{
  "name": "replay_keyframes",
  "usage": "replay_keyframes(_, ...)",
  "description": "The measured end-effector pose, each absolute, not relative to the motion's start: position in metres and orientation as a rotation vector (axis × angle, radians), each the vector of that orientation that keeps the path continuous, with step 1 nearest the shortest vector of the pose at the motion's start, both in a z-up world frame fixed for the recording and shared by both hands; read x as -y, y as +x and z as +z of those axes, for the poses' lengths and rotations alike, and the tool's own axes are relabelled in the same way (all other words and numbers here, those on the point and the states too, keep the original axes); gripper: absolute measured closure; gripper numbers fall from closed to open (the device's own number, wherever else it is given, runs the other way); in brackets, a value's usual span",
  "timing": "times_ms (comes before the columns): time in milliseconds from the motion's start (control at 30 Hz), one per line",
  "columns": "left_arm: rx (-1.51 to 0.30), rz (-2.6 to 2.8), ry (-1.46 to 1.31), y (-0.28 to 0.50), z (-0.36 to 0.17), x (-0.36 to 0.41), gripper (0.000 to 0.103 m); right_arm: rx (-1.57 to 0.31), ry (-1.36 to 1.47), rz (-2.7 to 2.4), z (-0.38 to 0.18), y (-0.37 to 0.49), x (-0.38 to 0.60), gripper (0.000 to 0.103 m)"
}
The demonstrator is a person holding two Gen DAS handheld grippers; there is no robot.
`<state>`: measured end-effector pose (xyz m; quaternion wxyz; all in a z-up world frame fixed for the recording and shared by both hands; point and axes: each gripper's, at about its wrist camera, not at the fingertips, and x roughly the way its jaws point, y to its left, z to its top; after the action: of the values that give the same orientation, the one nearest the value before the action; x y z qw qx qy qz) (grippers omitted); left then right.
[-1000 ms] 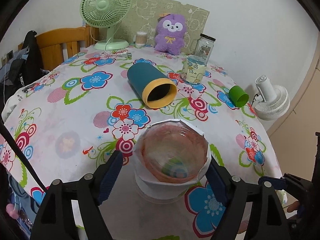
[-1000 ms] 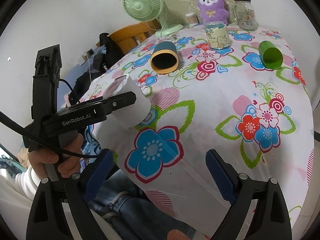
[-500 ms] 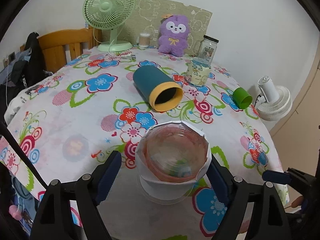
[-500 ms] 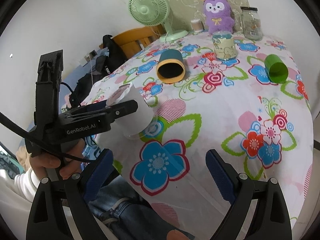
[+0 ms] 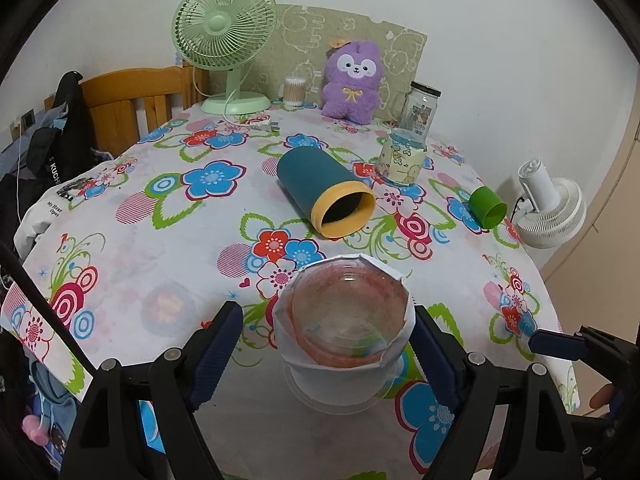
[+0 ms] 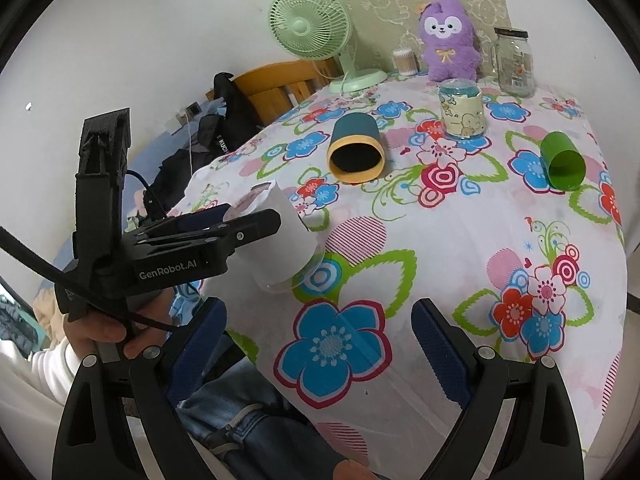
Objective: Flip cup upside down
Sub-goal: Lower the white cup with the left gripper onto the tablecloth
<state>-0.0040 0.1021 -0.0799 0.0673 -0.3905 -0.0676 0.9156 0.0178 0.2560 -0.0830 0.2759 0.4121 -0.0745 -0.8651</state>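
A clear cup with a white paper sleeve stands upright, mouth up, near the front edge of the floral table; it also shows in the right wrist view. My left gripper is open with a finger on each side of the cup, apart from it; the right wrist view shows it from the side. My right gripper is open and empty over the table's front edge, to the right of the cup.
A teal cup with a yellow rim lies on its side mid-table. A green cup lies at the right. A patterned cup, glass jar, purple plush and green fan stand behind. A white fan sits beside the table.
The left gripper has drawn back and risen slightly, its fingers still either side of the cup. The right gripper has also backed away a little. The cup stays upright.
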Motion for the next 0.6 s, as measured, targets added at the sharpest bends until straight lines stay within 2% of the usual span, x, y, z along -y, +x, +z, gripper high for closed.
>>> replay_keyframes(600,0.229,2.770,-1.149,-0.0018,-0.0707,-0.0941,0.018,0.204,1.095,-2.322,-0.0767,0.0162,-0.2544,0.008)
